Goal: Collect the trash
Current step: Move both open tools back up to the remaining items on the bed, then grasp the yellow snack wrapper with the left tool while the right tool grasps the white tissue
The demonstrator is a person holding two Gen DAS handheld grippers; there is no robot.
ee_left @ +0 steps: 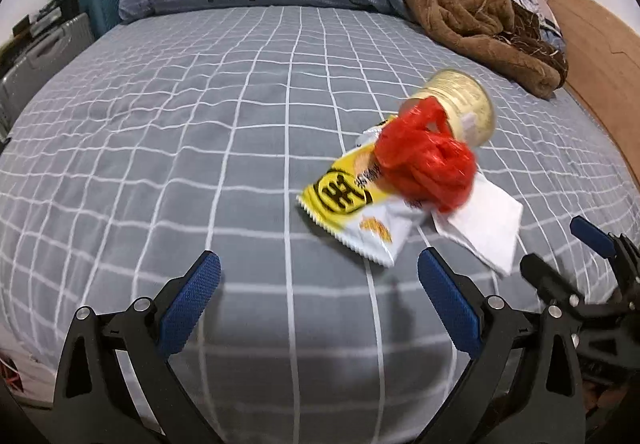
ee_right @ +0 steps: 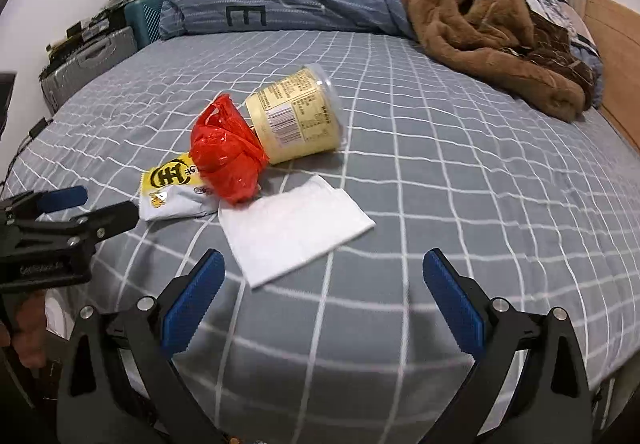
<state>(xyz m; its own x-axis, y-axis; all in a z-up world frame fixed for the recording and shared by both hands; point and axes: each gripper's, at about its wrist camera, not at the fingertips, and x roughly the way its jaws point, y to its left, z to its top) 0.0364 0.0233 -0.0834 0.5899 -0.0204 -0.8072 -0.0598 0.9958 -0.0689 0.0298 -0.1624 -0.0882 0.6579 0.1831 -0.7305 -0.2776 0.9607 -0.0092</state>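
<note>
Both the left tool (ee_left: 319, 294) and the right tool (ee_right: 323, 294) are held wide apart, empty, low over the checked bed (ee_right: 460, 171); wrapper (ee_right: 172, 191), red bag (ee_right: 226, 155), cup (ee_right: 296, 119) and napkin (ee_right: 292, 228) are clustered there.

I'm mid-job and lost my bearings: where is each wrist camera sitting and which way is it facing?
Left wrist: rides the left claw, open over the near edge of the bed, facing the far duvet; the trash pile sits ahead to the right, and the right claw shows at the right edge.
Right wrist: rides the right claw, also open, facing the same way; the left claw and part of a hand show at left.
Shared: red plastic bag, yellow snack wrapper, white napkin, tipped cup.
</note>
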